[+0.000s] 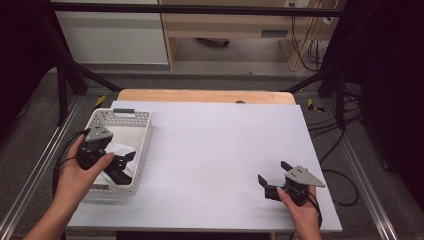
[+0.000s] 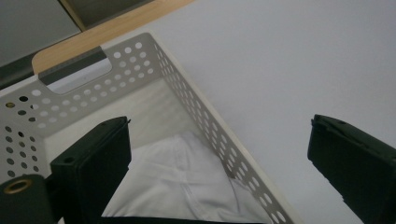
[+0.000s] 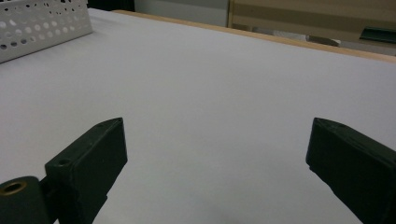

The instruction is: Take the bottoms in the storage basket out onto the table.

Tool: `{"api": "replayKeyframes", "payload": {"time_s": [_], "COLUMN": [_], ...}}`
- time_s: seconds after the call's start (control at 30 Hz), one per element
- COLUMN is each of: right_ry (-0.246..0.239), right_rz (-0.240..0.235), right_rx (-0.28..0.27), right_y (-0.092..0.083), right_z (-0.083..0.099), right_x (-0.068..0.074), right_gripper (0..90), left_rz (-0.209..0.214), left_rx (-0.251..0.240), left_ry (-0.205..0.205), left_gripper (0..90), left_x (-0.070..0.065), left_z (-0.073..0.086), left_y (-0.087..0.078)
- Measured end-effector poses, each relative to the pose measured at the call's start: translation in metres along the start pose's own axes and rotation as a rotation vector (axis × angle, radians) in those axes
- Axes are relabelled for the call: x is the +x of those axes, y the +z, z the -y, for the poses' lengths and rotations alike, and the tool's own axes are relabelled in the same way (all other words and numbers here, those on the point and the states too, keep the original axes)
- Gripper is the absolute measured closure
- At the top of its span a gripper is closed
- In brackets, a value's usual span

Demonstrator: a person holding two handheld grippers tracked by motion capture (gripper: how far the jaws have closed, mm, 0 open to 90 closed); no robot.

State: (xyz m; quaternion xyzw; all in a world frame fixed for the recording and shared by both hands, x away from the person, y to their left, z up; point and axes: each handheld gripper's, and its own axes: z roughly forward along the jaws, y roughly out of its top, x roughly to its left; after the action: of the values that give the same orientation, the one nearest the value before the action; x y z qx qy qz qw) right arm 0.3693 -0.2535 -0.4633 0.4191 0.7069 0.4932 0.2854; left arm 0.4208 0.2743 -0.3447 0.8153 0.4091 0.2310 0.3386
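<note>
A white perforated basket stands on the left of the table, and a white cloth lies inside it. My left gripper hangs over the basket's near part, open, with nothing between its jaws. In the left gripper view the left gripper straddles the basket's right wall: one jaw is above the cloth, the other is over the table outside. My right gripper rests open near the front right of the table. The right gripper view has the right gripper spread wide over bare table.
A white sheet covers the table, with a strip of wooden edge at the far side. The basket's corner is at the far left of the right gripper view. Black frame legs and cables flank the table.
</note>
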Motion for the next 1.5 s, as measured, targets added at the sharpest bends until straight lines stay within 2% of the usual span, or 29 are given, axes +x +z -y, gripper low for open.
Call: {"api": "replayKeyframes", "payload": {"time_s": [0.2, 0.3, 0.43, 0.63, 0.83, 1.0, 1.17, 1.37, 1.5], "right_ry": [0.000, -0.001, -0.001, 0.000, 0.000, 0.000, 0.000, -0.001, -0.002], "right_rz": [0.002, 0.000, 0.000, 0.002, 0.000, 0.002, 0.001, 0.002, 0.001], "right_rx": [-0.002, 0.000, 0.000, 0.002, -0.001, -0.002, 0.000, -0.002, 0.001], "right_y": [0.000, 0.000, 0.000, 0.000, -0.001, -0.001, -0.001, -0.001, -0.001], "right_z": [0.000, 0.000, 0.001, 0.000, 0.001, 0.001, 0.001, 0.001, 0.001], "right_x": [-0.001, -0.001, 0.000, -0.001, 0.000, -0.002, -0.001, -0.001, -0.001], "right_gripper": [5.6, 5.6, 5.5, 5.6, 5.5, 5.6, 5.5, 5.6, 5.6], "left_rz": [-0.005, -0.009, -0.007, -0.019, -0.036, -0.032, -0.026, -0.023, -0.029], "left_rx": [0.043, 0.068, 0.115, 0.153, 0.184, 0.202, 0.215, 0.246, 0.261], "left_ry": [0.000, 0.014, 0.013, 0.013, -0.008, -0.023, -0.023, -0.005, -0.013], "left_gripper": [6.0, 5.9, 5.9, 5.9, 5.9, 5.9, 5.9, 6.1, 6.1], "left_x": [0.008, 0.010, 0.015, 0.023, 0.033, 0.038, 0.038, 0.038, 0.042], "left_z": [-0.004, -0.006, -0.007, -0.008, -0.005, -0.004, -0.003, 0.000, 0.003], "left_y": [0.006, 0.010, 0.021, 0.033, 0.042, 0.046, 0.050, 0.054, 0.057]}}
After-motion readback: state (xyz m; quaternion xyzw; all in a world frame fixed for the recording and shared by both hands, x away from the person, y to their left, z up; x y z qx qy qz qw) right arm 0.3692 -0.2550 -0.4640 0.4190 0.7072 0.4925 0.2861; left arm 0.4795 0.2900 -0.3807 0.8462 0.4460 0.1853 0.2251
